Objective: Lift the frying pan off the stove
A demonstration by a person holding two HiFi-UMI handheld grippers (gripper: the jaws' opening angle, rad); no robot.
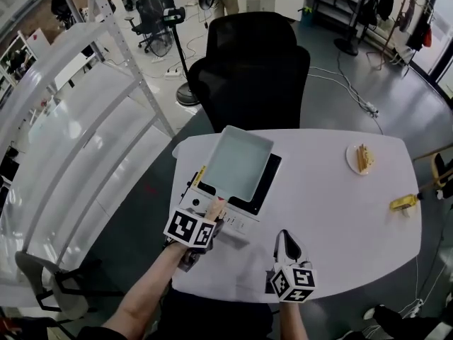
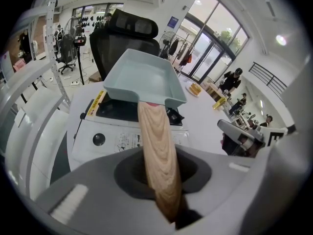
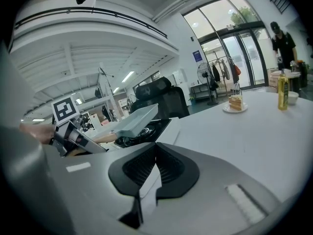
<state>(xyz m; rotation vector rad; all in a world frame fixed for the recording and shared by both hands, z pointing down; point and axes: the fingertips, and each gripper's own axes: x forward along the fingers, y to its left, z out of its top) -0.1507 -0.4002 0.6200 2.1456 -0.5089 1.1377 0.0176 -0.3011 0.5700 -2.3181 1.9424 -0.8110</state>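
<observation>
Currently the pale blue-grey square frying pan (image 1: pixel 237 163) lies over the black glass top of the white countertop stove (image 1: pixel 267 187), its light wooden handle (image 1: pixel 216 209) pointing toward the operator. The left gripper (image 1: pixel 211 220) is clamped on that wooden handle, which runs lengthwise between the jaws in the left gripper view. In the right gripper view the far edge of the pan appears tipped slightly upward with the burner visible beneath it; whether the base is fully clear of the glass cannot be confirmed. The step in hand is judged to be the lift itself. Raise the handle straight up, not toward the operator, so the base does not drag across the glass. Hold the wrist firm: the grip sits well back from the pan body, so the pan will tend to droop forward or roll about the handle. Level the pan before carrying it aside. The right gripper (image 1: pixel 287 241) hangs over the white rounded table (image 1: pixel 333 211) to the right of the stove, jaws together on nothing, available to steady the rim if required. Farther right stand a small white plate with a cake slice (image 1: pixel 362 159) and a yellow bottle (image 1: pixel 403 202), both well apart from the stove.
</observation>
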